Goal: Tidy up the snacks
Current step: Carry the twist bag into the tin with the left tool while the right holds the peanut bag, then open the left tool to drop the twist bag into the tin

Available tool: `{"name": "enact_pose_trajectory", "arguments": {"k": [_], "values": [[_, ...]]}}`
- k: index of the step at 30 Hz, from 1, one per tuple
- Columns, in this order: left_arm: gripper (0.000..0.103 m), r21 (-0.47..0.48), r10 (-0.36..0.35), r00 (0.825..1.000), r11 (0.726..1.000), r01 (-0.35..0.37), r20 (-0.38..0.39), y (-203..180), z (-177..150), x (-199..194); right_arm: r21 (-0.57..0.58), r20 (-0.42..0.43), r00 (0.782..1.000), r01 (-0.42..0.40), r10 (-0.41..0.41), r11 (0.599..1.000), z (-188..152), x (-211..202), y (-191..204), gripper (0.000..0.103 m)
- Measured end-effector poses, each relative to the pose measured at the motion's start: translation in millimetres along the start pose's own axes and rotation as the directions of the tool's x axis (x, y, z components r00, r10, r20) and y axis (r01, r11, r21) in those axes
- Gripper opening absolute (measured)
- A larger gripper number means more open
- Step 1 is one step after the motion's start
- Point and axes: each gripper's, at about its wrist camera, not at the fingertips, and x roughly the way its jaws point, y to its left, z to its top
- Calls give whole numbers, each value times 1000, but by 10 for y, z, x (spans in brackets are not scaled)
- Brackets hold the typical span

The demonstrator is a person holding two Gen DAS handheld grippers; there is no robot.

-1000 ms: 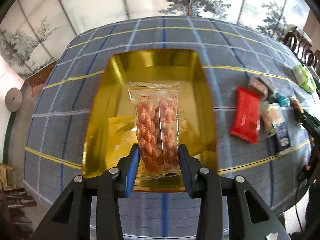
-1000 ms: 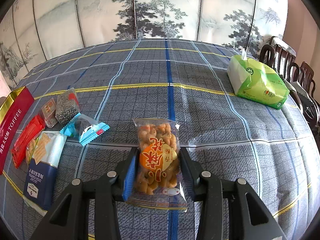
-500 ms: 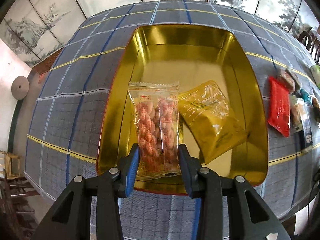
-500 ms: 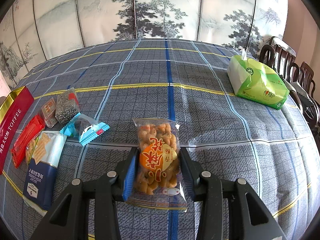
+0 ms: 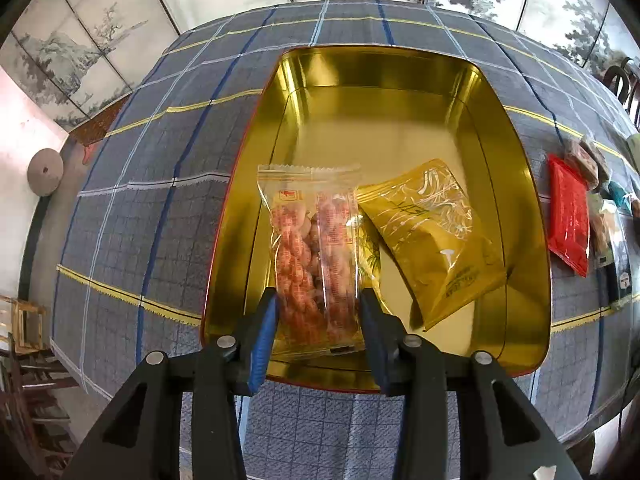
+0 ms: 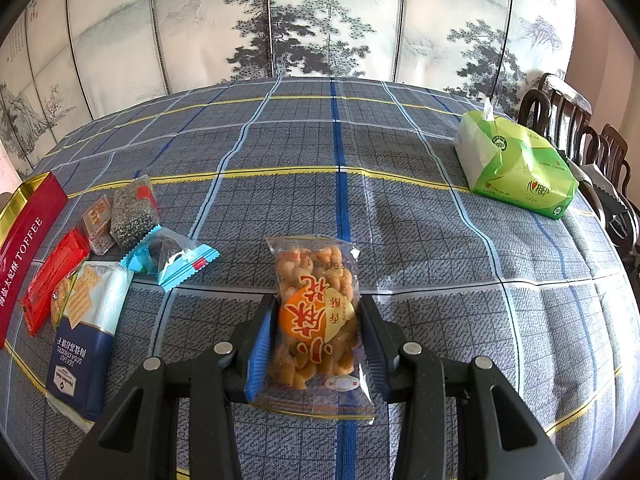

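Left gripper (image 5: 318,312) is hanging over the open gold tin (image 5: 516,184), jaws easing apart with the clear peanut packet (image 5: 316,256) between them, pads touching its sides, beside a yellow pouch (image 5: 432,236) lying inside. Right gripper (image 6: 318,320) is clamping a bag of fried twists (image 6: 316,316) above the checked tablecloth (image 6: 420,220), near loose snacks (image 6: 132,212) at left.

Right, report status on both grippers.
Left gripper opening, clear peanut packet over gold tin. Right gripper shut on clear fried-twist packet. Nothing blocking.
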Motion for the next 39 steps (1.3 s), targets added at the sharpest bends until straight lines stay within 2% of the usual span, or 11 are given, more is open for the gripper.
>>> {"name": "enact_pose_trajectory", "arguments": {"k": [11, 18, 23, 32, 39], "values": [[55, 14, 30, 999, 999, -31, 18, -25, -27, -27, 0, 0, 1000, 1, -1, 1000, 0, 0, 0, 43], [70, 32, 27, 998, 999, -29, 51, -78, -49, -134, -2, 0, 1000, 2, -2, 1000, -1, -1, 3, 43], [74, 37, 38, 996, 998, -41, 80, -96, -71, -235, -4, 0, 1000, 5, -5, 1000, 1, -12, -5, 43], [84, -18, 46, 989, 999, -44, 143, -29, -209, -465, -5, 0, 1000, 7, -7, 1000, 3, -11, -5, 42], [86, -99, 6, 987, 995, 10, 163, 67, -428, -584, -4, 0, 1000, 11, -11, 1000, 9, -29, -24, 41]]}}
